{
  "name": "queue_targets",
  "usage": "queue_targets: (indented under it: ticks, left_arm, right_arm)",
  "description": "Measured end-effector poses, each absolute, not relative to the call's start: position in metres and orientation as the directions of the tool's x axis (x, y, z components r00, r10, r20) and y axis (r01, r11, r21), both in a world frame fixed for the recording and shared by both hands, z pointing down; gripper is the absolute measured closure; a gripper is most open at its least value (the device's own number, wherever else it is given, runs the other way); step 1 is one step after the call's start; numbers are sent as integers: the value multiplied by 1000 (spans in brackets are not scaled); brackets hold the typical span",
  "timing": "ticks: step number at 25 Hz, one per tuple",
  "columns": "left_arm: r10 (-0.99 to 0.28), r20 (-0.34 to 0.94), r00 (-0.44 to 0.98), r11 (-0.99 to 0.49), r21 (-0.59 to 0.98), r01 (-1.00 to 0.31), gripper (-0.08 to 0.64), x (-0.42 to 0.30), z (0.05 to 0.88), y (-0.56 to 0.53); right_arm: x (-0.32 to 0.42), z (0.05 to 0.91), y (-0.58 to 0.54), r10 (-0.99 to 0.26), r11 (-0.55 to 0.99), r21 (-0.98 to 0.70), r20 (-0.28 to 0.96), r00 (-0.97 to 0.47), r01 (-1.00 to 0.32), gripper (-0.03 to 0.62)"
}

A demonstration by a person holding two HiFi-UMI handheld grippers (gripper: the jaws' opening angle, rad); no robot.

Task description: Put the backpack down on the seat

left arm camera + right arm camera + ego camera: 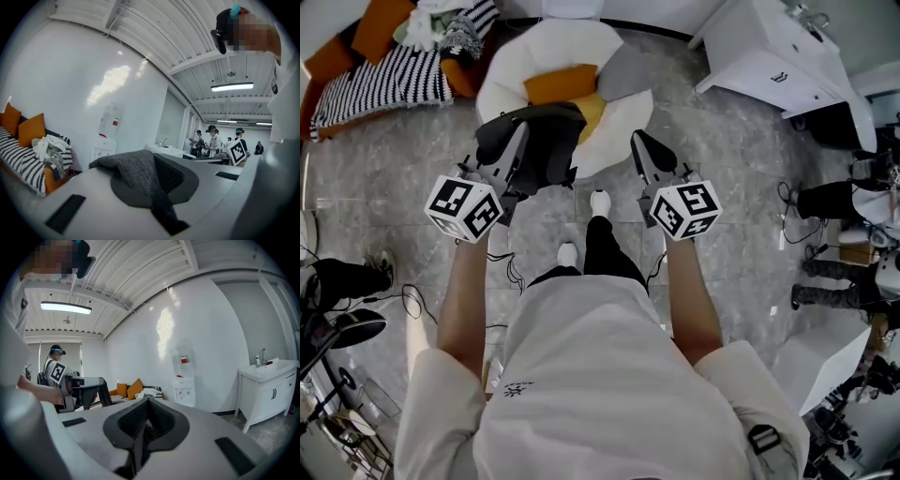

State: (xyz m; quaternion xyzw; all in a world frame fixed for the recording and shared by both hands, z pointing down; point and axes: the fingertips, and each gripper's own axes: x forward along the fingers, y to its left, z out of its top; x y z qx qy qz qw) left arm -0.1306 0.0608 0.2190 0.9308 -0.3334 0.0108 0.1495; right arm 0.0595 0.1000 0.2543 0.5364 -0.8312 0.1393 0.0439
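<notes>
A dark grey backpack (546, 141) hangs in front of me over the floor, at the near edge of a white rounded seat (548, 47) that has an orange cushion (561, 84). My left gripper (521, 133) is shut on the backpack's grey fabric (133, 173), which drapes over the closed jaws in the left gripper view. To its right, my right gripper (638, 141) is level with it and holds nothing. Its ribbed pads (133, 418) meet, so it is shut. It is apart from the backpack.
A striped sofa (384, 82) with orange cushions and a heap of clothes stands at the far left. A white sink cabinet (778, 56) stands at the far right. Other people's legs (830, 199) and cables lie at the sides. A water dispenser (183, 376) stands by the wall.
</notes>
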Motion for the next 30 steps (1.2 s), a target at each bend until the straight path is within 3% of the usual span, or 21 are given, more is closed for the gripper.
queue_targets:
  ticks: [30]
  left_arm:
    - [-788,176,590,-526,306,-794,531,-74,234,-85]
  right_arm:
    - [116,285,-99,-724,608,-225,237,-648,-761,569]
